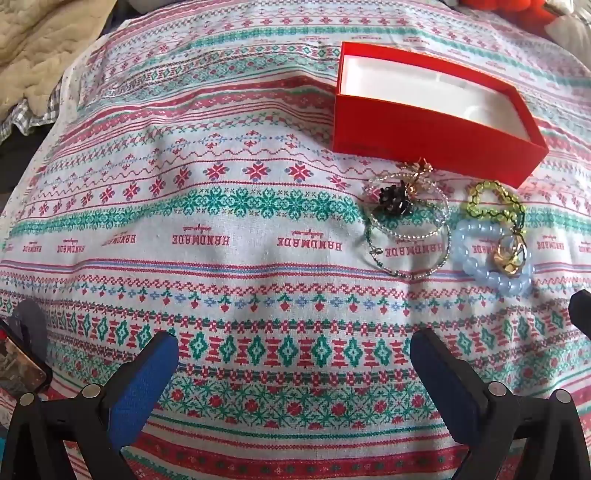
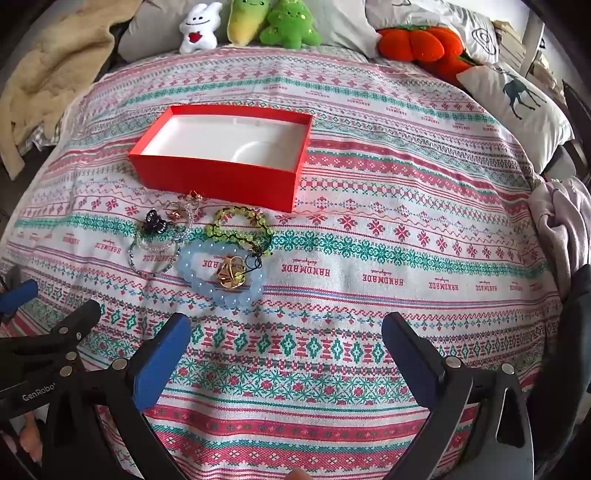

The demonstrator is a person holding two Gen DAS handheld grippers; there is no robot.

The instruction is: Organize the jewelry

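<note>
Woven cloth (image 2: 369,258), striped red, teal and white with "HANDMADE" printed in rows, covers the whole bed. Plush toys (image 2: 258,22), an orange pumpkin cushion (image 2: 417,42) and a deer-print pillow (image 2: 517,99) line the top edge of the right wrist view.

Red box (image 2: 218,177), lid off, white liner inside, nothing in it. Upper right in the left wrist view (image 1: 424,140), upper left of centre in the right wrist view.

Jewelry lies on the cloth just below the box's near wall, not in it. Pale blue bead bracelet (image 2: 221,291) with a gold ring (image 2: 229,275) lying inside its loop. Green bead bracelet (image 2: 240,225) touching its upper edge. Left of those, thin clear bead bangles (image 2: 155,254) overlapping, a black hair clip (image 2: 153,221) on top, small gold pieces (image 2: 188,203) right by the box.

Left gripper (image 1: 295,362): jaws wide apart, nothing between them, bottom of frame. Right gripper (image 2: 286,347): same, jaws wide apart, holding nothing, near the blue bracelet without touching.
</note>
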